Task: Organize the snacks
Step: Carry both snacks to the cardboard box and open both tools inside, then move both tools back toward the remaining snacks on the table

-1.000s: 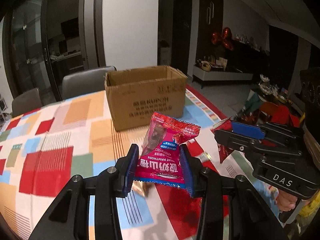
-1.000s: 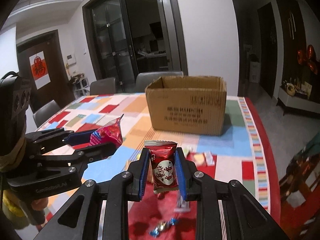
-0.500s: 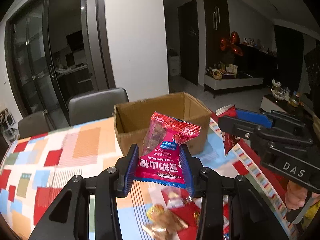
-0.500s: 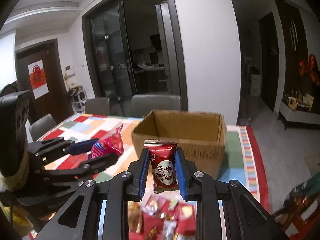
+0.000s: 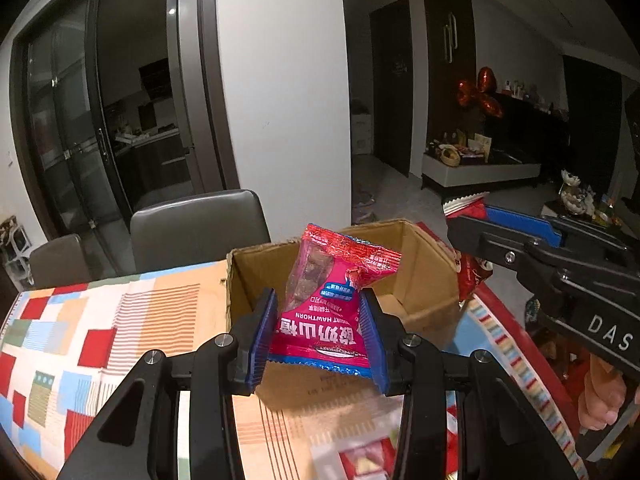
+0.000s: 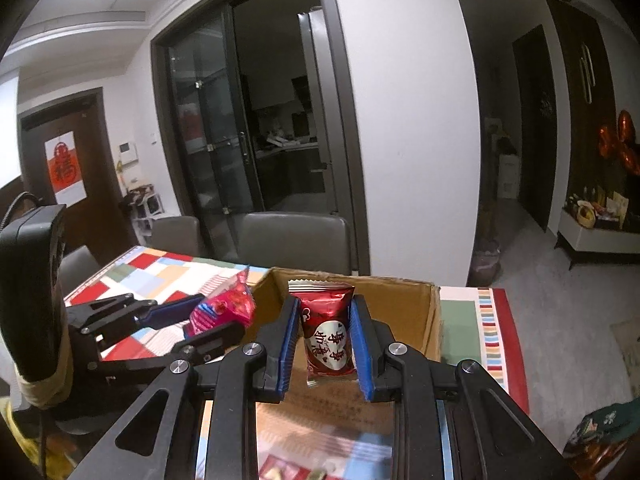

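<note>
My left gripper is shut on a pink hawthorn snack packet and holds it in front of the open cardboard box. My right gripper is shut on a dark red candy packet, held just before the box. The right gripper also shows at the right of the left wrist view, with its red packet beside the box's right wall. The left gripper with the pink packet shows at the left of the right wrist view. The box's inside looks empty where it shows.
The box stands on a table with a patchwork cloth. Blurred loose snacks lie on the cloth below the grippers. Grey chairs stand behind the table. A white wall and glass doors are beyond.
Both grippers have risen and moved forward to the box, each still holding its packet. The box now looks nearer, and its open top shows.
</note>
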`<action>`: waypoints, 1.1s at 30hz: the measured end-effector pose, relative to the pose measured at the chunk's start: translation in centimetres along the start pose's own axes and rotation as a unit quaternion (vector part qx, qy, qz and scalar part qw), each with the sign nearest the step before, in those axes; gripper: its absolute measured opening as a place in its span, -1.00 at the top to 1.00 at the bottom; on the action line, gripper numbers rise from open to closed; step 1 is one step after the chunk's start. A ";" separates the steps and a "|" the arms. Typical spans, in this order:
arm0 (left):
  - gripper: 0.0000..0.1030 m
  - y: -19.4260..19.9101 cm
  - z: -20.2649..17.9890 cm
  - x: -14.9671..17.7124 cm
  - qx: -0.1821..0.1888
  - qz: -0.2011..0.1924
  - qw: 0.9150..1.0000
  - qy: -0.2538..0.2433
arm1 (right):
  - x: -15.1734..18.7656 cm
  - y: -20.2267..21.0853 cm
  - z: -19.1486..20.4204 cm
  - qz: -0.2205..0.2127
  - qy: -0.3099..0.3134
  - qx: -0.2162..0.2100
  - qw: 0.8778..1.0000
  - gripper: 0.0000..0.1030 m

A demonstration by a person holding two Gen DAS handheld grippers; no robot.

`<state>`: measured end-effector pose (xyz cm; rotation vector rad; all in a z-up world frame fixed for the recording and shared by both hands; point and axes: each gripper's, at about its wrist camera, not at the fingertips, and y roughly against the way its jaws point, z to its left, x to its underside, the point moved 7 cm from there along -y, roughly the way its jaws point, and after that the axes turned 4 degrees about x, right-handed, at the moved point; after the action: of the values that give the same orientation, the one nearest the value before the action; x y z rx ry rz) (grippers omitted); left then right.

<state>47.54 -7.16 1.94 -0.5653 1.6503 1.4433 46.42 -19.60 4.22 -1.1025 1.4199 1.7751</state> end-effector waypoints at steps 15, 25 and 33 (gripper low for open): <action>-0.26 -3.9 0.4 -0.9 -0.028 0.001 1.000 -0.002 | 0.7 -3.9 -3.5 0.024 -0.026 0.041 0.999 -0.09; -0.31 0.2 -0.4 0.1 -0.017 -0.011 1.000 0.010 | 1.4 -0.4 -3.0 0.015 -0.028 0.035 0.999 -0.09; -0.33 4.7 -0.8 2.0 -0.013 -0.016 1.000 0.019 | 2.6 4.0 -0.5 0.007 -0.017 0.025 1.000 -0.09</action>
<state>42.49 -6.47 2.92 -0.6339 1.6475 1.4401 41.93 -21.13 3.72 -1.0331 1.4467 1.7498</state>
